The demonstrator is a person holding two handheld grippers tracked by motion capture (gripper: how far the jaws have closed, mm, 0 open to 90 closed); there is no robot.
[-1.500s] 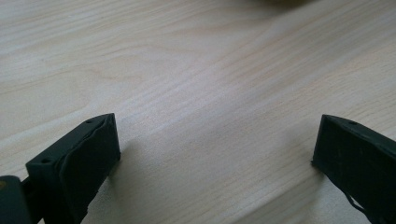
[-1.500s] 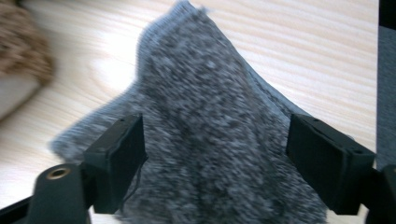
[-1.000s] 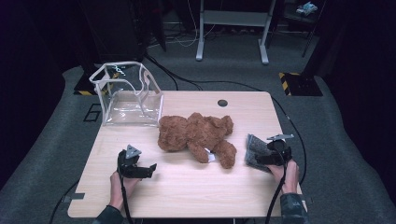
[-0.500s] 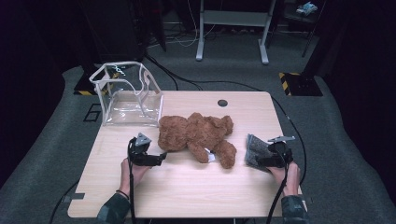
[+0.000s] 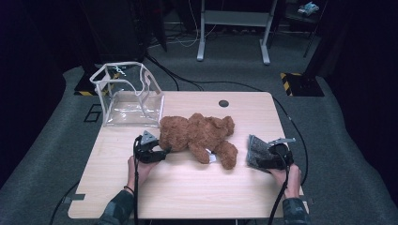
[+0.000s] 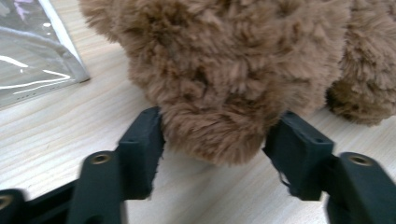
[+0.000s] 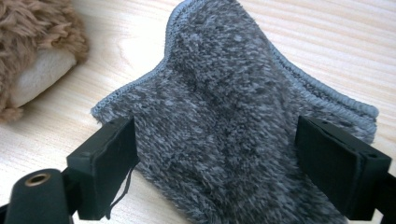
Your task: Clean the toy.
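A brown teddy bear [image 5: 197, 135] lies across the middle of the wooden table [image 5: 187, 197]. My left gripper [image 5: 162, 152] is at the bear's left end. In the left gripper view it [image 6: 219, 149] is open, and its jaws stand on either side of a rounded furry part of the bear [image 6: 224, 70]. A grey knitted cloth [image 5: 256, 151] lies to the right of the bear. My right gripper [image 7: 215, 158] is open over this cloth [image 7: 224, 107], one jaw at each side. The bear's pale-soled foot [image 7: 37, 46] lies beyond the cloth's left edge.
A clear plastic bag with white trim [image 5: 126, 96] stands open at the table's back left; its corner [image 6: 32, 51] lies just left of the bear. A dark round grommet [image 5: 224, 103] sits near the far edge. Cables trail off both sides.
My left gripper has moved forward and right, from the bare table up to the bear's left end. The right gripper has stayed on the grey cloth.
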